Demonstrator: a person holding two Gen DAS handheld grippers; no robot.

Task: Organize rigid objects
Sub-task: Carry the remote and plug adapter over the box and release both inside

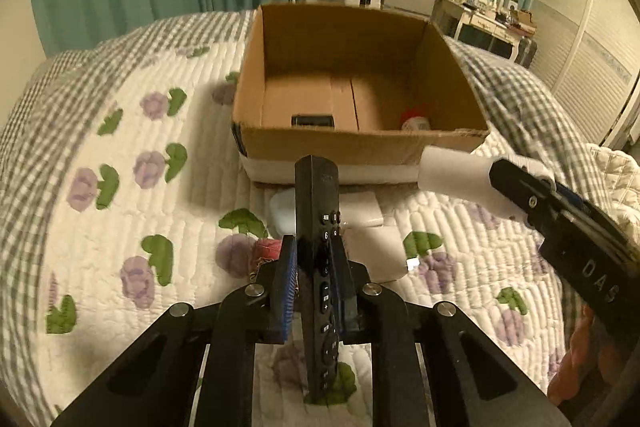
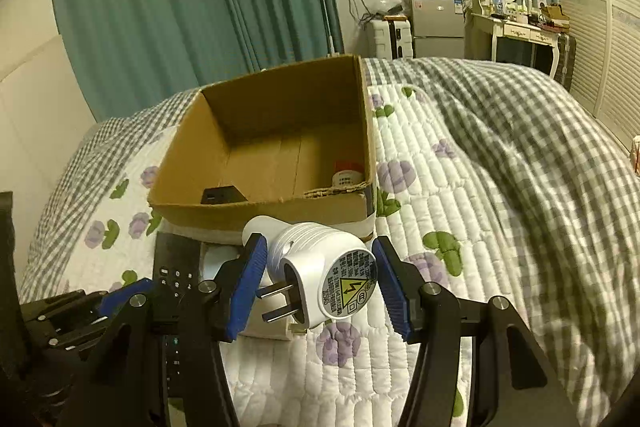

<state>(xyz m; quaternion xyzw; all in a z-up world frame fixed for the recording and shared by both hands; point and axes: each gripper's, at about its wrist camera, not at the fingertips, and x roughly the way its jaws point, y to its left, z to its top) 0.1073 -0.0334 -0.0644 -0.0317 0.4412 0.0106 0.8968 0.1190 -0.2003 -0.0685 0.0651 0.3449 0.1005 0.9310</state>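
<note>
Remote control (image 1: 320, 251): black, lower centre of the left wrist view, standing on edge between the blue pads with its top end pointing up toward the box; it appears lifted off the quilt.
Left gripper (image 1: 314, 253): jaws clamped on the remote control along its long sides.
White plug adapter (image 2: 320, 279): lower centre of the right wrist view, a ribbed cylinder with two flat prongs and a yellow warning label facing the camera.
Right gripper (image 2: 316, 281): jaws wide apart; the left pad touches or nearly touches the adapter, the right pad stands clear of it. Whether the adapter is held or loose I cannot tell.
Cardboard box (image 1: 352, 141): open-topped, upper centre of both views, just beyond both grippers; a small black item and a red-and-white item already lie on its floor.
Quilt (image 1: 120, 187): floral, quilted, beneath everything; a few white items lie just before the box.
Step in hand: probably carrying both items to the box.
Next move: likely clear the near wall, bring each item over bare floor, then part the left jaws and let the remote control down gently.
</note>
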